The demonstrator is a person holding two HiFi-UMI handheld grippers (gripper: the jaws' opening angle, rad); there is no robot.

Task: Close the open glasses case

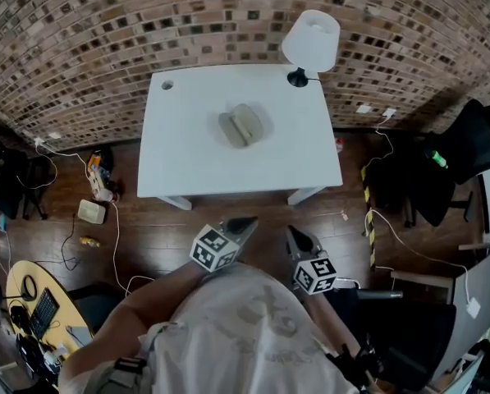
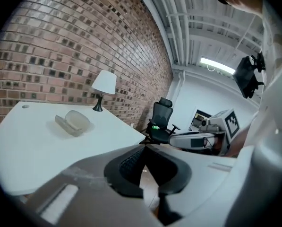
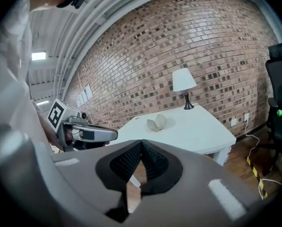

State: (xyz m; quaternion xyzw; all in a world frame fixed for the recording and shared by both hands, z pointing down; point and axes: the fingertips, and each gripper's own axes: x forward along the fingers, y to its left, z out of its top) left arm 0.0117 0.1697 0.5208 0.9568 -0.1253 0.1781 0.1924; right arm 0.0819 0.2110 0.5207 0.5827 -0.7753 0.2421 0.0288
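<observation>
Left tongs (image 1: 249, 221) and right tongs (image 1: 293, 231), closed empty, short of table (image 1: 179, 158) edge; case (image 1: 243, 126) mid-table.

A white bench (image 1: 195, 158) stood against a brick wall (image 1: 80, 39) on a dark wooden floor (image 1: 154, 228). A lamp (image 1: 312, 41) with a white shade and a black base stood upright at the bench's far right corner. A small round hole (image 1: 167, 84) showed near its far left corner. A black office chair (image 1: 466, 146) stood off to the right, apart from the bench. White cables (image 1: 115, 245) trailed over the floor at the left, near a round yellow table (image 1: 19, 290) crowded with small things.
</observation>
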